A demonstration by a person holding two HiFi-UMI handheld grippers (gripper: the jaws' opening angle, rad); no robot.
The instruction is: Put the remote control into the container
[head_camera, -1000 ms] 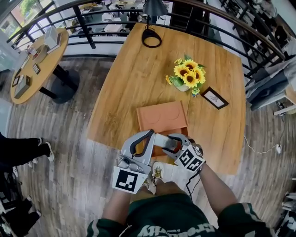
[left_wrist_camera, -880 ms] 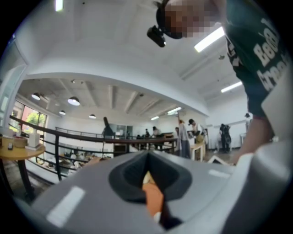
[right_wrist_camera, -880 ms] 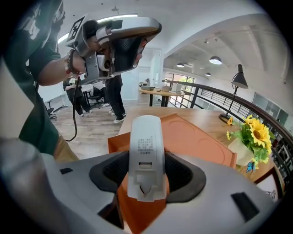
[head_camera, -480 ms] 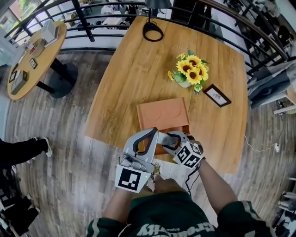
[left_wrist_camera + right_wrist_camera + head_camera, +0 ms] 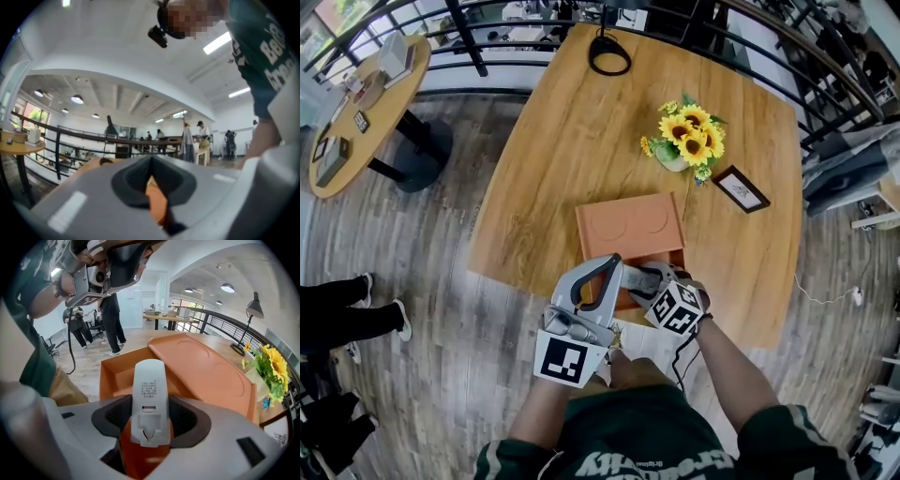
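Observation:
In the right gripper view a white remote control lies back side up between the jaws of my right gripper, which is shut on it. Its tip hangs over the open compartment of the orange container, whose flat lid stretches to the right. In the head view the container sits near the wooden table's front edge, with my right gripper at its near end. My left gripper is just left of it, tilted upward. The left gripper is shut with nothing in it.
A vase of sunflowers and a small picture frame stand behind and to the right of the container. A black lamp base is at the table's far edge. A round side table and a person's legs are at the left.
Both grippers have edged a little forward toward the container's open end. The remote stays held in the right gripper.

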